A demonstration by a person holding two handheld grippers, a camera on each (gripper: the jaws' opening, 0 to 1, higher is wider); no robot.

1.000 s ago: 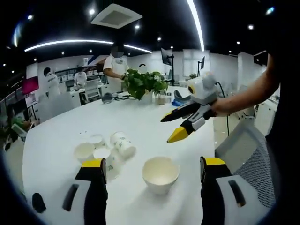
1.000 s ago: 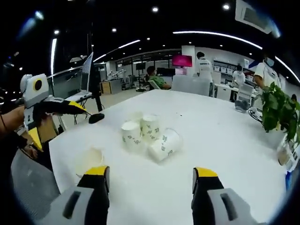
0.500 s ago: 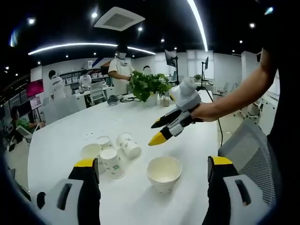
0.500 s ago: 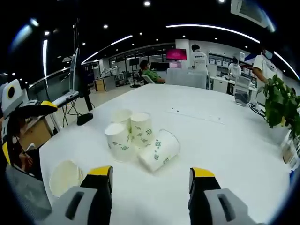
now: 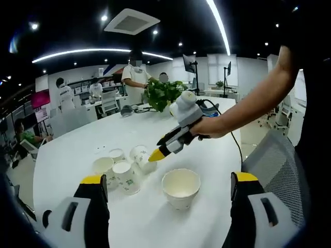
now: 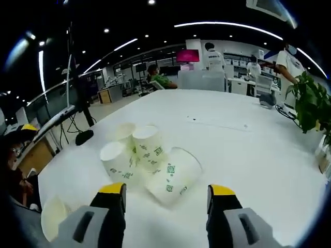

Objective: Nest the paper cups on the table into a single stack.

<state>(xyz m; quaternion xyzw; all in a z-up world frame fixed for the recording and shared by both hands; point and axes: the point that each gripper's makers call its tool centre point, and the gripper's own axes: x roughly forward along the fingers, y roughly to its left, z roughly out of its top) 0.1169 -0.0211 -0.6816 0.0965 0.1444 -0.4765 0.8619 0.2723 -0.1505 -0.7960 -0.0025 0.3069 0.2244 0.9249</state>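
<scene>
Approach step. Right gripper (image 6: 165,206), jaws spread and empty, faces the tipped paper cup (image 6: 173,176) lying just ahead between its fingertips; upright cups (image 6: 132,152) touching beyond. Left gripper (image 5: 164,206) spread, idle. Next: close on the tipped cup's wall.

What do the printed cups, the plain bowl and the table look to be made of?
The cups look like thin matte paper: rolled rims and green printed marks; one lies tipped over. The bowl looks like matte off-white paper or pulp, unprinted, though I can't rule out plastic. The table looks like a smooth white laminate with a soft sheen, likely hard.
</scene>
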